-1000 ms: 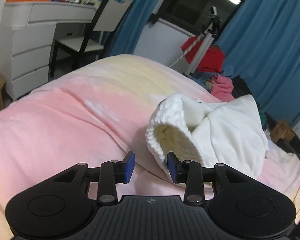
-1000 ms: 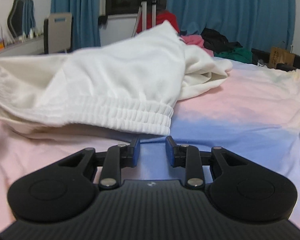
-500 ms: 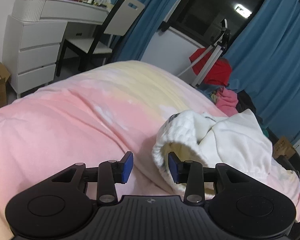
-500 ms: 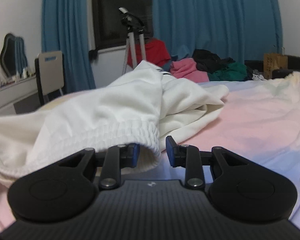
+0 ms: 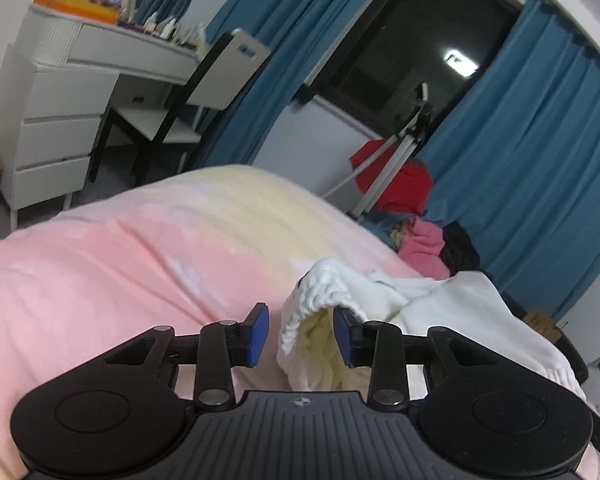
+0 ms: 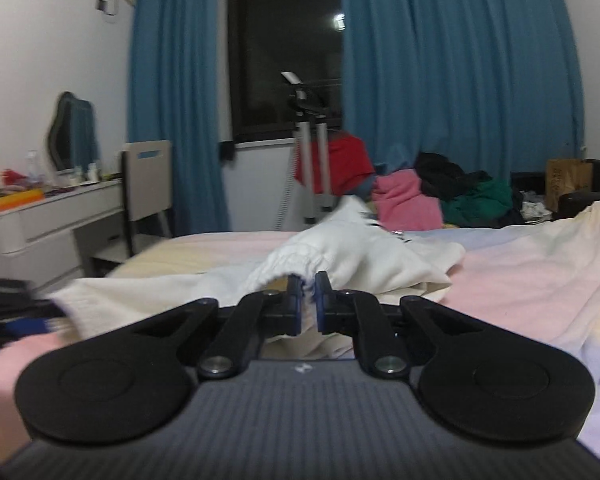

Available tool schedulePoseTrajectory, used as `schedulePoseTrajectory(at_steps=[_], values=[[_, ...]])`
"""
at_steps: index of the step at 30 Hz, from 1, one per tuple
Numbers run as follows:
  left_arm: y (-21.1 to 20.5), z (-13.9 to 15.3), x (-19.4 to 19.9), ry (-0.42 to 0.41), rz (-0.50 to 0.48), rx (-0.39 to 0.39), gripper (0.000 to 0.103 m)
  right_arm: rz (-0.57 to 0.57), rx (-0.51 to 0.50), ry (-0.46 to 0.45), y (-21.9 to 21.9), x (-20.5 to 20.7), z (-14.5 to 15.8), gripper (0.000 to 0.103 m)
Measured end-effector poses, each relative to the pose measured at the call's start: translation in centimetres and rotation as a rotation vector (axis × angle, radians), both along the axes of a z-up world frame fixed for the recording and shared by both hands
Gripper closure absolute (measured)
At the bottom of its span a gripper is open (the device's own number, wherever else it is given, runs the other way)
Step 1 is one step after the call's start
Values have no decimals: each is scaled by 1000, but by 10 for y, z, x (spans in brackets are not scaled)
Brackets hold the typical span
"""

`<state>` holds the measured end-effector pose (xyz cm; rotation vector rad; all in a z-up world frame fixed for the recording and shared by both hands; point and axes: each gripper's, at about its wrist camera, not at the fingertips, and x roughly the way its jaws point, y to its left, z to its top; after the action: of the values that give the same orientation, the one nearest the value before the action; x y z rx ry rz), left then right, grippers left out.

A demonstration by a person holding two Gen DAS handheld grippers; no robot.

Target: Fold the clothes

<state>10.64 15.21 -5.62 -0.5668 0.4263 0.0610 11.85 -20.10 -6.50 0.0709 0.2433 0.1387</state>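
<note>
A white sweatshirt (image 5: 451, 304) lies crumpled on the pink and yellow blanket (image 5: 112, 272). In the left wrist view my left gripper (image 5: 300, 334) is open, and the ribbed hem (image 5: 311, 312) sits between its blue pads without being clamped. In the right wrist view my right gripper (image 6: 307, 300) is shut on the ribbed hem (image 6: 288, 266) of the white sweatshirt (image 6: 363, 256). The left gripper also shows, blurred, at the left edge of the right wrist view (image 6: 16, 316).
A white dresser (image 5: 56, 128) and chair (image 5: 192, 100) stand beyond the bed's far left edge. A tripod (image 6: 311, 168) and a pile of red, pink and green clothes (image 6: 403, 196) sit by the blue curtains (image 6: 451, 80).
My right gripper closed on the sweatshirt's ribbed hem and lifted back. My left gripper stayed open and moved so the hem now lies between its pads.
</note>
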Motion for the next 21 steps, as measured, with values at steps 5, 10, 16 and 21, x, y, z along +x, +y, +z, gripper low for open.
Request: schedulePoseTrajectory(at_steps=[5,10,16,21], values=[[2,0,-2,22,3,-1,71,55,19,195,2,-35,-13,93],[-1,-1,-6,74,-19,4,70,170,265,546,-8,-27,-62,94],[-5,10,-30,97,-59,59,36,130,342,365,-27,-35,-30,91],[0,13,-37,64,-83,-5,19,-47,491,321,-67,-29,-38,90]])
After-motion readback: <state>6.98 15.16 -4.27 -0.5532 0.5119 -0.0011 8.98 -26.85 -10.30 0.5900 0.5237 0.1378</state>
